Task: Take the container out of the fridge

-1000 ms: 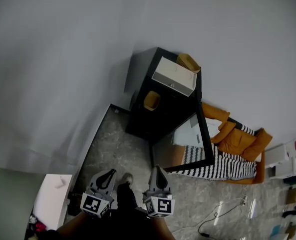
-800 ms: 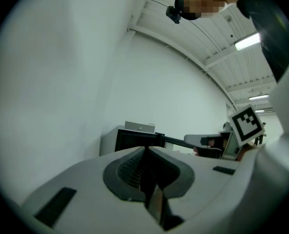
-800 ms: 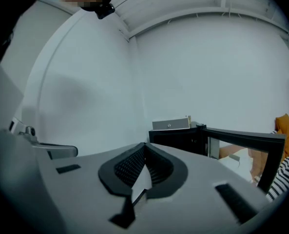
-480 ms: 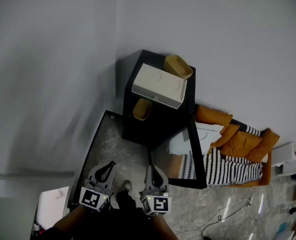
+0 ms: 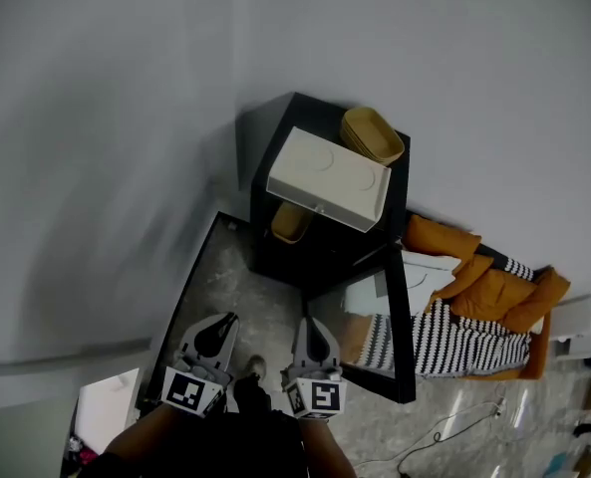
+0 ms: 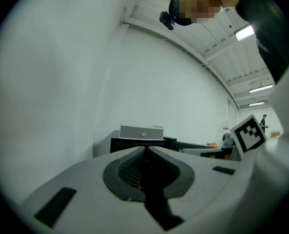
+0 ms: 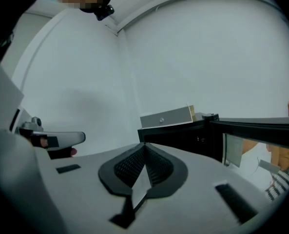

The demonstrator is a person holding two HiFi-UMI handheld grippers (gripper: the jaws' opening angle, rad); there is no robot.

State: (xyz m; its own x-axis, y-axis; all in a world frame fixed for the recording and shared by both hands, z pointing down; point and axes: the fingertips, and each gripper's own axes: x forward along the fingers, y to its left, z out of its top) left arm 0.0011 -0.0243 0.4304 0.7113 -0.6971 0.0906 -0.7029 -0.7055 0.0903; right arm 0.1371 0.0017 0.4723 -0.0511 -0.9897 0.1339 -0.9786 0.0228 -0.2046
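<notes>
Head view: you stand well back from the fridge (image 5: 320, 252), whose door (image 5: 405, 347) is swung open. The tan container (image 5: 289, 223) sits inside, below the white box (image 5: 327, 179) and a similar basket (image 5: 372, 135) on top, so you could reach for the wrong tan one.

Left gripper view: the left gripper (image 6: 145, 149) is pinched together and empty. If you arrive like that, you risk shoving the container deeper.

Right gripper view: the right gripper (image 7: 145, 146) is likewise closed on nothing, and the door's edge sits near its path, so you could clip it.
</notes>
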